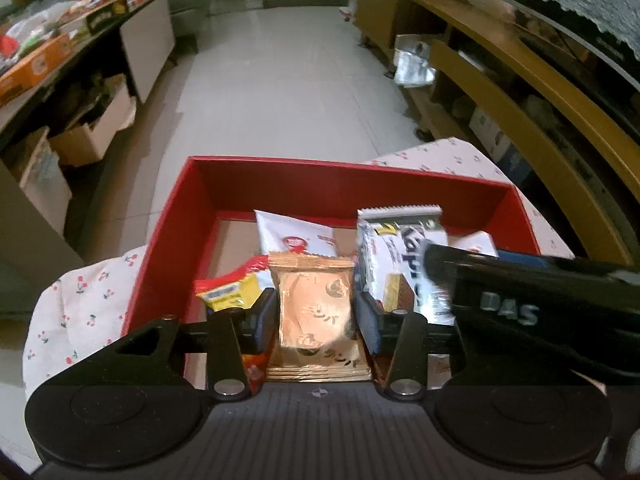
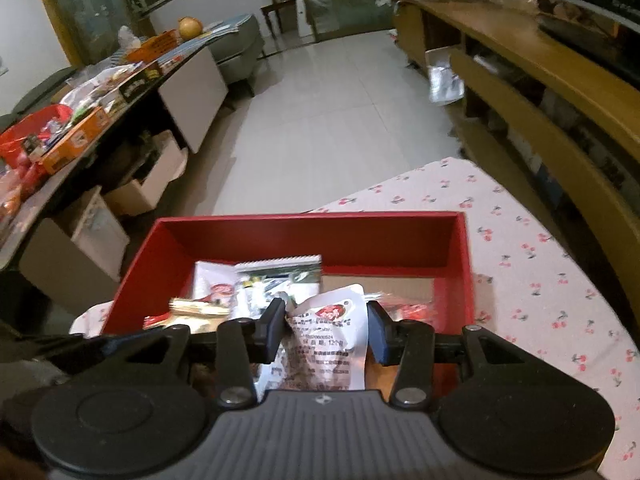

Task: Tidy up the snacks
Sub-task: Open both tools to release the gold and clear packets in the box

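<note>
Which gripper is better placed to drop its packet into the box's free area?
Probably right. The right gripper holds a white packet beside bare cardboard floor in the red box. The left gripper holds a gold packet above piled snacks.

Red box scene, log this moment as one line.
left gripper: shut on gold packet | right gripper: shut on white pouch | both over red box
</note>
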A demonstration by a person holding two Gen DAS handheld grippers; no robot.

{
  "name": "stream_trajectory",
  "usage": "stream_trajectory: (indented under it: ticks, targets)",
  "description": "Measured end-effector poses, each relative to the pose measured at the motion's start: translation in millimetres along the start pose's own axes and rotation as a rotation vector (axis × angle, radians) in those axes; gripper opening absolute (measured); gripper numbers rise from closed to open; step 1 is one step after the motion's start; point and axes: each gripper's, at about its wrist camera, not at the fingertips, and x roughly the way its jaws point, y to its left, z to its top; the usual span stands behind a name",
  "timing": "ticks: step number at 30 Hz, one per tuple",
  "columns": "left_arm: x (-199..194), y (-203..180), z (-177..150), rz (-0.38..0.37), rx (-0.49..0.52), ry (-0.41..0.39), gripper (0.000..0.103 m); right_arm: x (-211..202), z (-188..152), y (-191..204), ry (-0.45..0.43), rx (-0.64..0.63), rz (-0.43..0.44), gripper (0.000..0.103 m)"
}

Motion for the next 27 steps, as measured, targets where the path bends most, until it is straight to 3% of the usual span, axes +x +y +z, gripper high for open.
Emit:
stream_trajectory:
  ticks: [3,11,27]
  targets:
    - [-2.6,-5.0,-2.6,0.008,0.023,-0.006,0.062,-1.6,-2.8,6.6,-0.008,-0.029,-0.013,0.051]
    - [-2.8,6.4,-1.3,0.006,-0.020,-0.003,0.066,-3.9,0.1,3.6,-0.018,-0.010,-0.016,0.052]
    - [-27.8,17.5,-14.7,0.034,-0.047,-0.032,0.084,-41.6,-6.5,1.1,-0.067,0.016,-0.038,0.058]
